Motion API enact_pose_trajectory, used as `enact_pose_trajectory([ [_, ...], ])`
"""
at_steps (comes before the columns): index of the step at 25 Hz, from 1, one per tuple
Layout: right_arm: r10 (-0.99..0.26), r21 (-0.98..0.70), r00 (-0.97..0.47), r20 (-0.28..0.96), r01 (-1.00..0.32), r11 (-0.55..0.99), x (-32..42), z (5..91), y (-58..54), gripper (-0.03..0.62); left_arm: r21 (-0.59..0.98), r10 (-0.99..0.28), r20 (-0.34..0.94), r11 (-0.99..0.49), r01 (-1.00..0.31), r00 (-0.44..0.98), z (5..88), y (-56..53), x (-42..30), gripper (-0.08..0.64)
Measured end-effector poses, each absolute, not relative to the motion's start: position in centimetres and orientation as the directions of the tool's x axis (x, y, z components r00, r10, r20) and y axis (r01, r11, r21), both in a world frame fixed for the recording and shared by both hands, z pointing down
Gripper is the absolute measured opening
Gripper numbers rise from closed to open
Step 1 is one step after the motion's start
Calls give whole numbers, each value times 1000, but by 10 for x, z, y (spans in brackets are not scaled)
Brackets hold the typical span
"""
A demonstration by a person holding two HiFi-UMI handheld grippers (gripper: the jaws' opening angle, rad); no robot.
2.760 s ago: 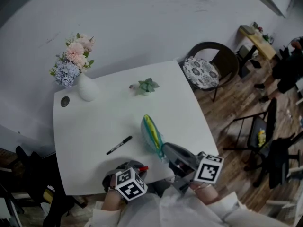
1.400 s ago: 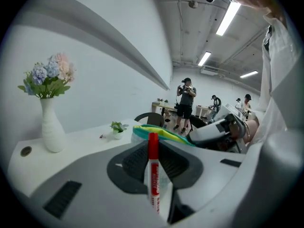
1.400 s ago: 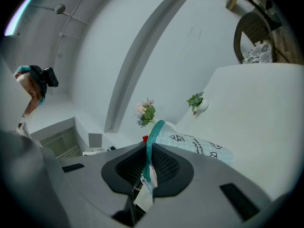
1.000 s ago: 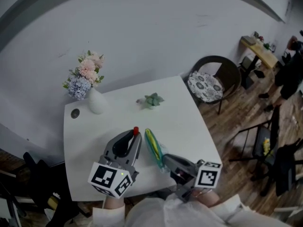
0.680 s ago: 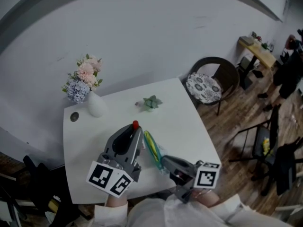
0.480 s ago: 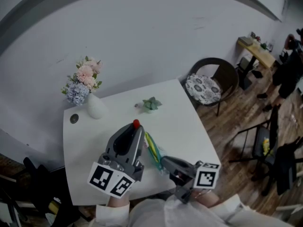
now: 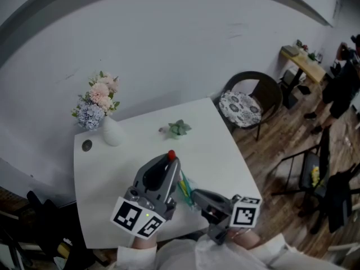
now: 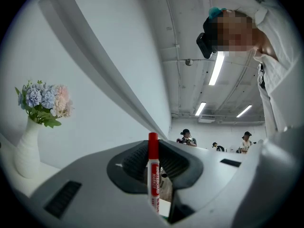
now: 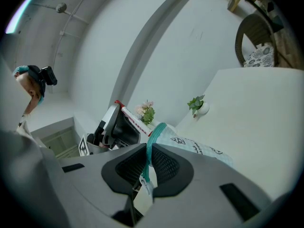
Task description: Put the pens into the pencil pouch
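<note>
Counting one red-capped marker [image 8: 153,175], clamped in our left gripper [image 7: 170,162]; one pouch [image 9: 194,147], teal edge pinched by our right gripper [image 9: 146,165]. We cannot see inside the pouch.

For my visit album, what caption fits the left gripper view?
Left hand-held gripper clamps a red-capped white whiteboard marker; white vase of pink and blue flowers at left.
</note>
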State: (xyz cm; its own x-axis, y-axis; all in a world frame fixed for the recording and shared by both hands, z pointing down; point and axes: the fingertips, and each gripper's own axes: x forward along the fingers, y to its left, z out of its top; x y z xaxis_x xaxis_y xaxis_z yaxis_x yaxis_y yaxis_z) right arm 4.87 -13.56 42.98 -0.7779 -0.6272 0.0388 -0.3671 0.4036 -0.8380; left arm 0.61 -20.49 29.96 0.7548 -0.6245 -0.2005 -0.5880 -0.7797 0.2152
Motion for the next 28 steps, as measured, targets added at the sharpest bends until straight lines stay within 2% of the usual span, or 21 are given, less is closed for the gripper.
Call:
enact_pose_trajectory([
  [8, -637, -840, -770, 43, -373, 394, 51, 431, -139, 35, 233, -605, -192, -793, -563, 773, 314, -205, 8, 66],
  [18, -649, -848, -760, 35, -367, 383, 52, 430, -140, 35, 177, -579, -48, -807, -564, 814, 340, -199, 19, 66],
  [28, -654, -849, -755, 37, -369, 378, 51, 430, -138, 37, 175, -604, -34, -788, -590, 796, 343, -200, 5, 66],
])
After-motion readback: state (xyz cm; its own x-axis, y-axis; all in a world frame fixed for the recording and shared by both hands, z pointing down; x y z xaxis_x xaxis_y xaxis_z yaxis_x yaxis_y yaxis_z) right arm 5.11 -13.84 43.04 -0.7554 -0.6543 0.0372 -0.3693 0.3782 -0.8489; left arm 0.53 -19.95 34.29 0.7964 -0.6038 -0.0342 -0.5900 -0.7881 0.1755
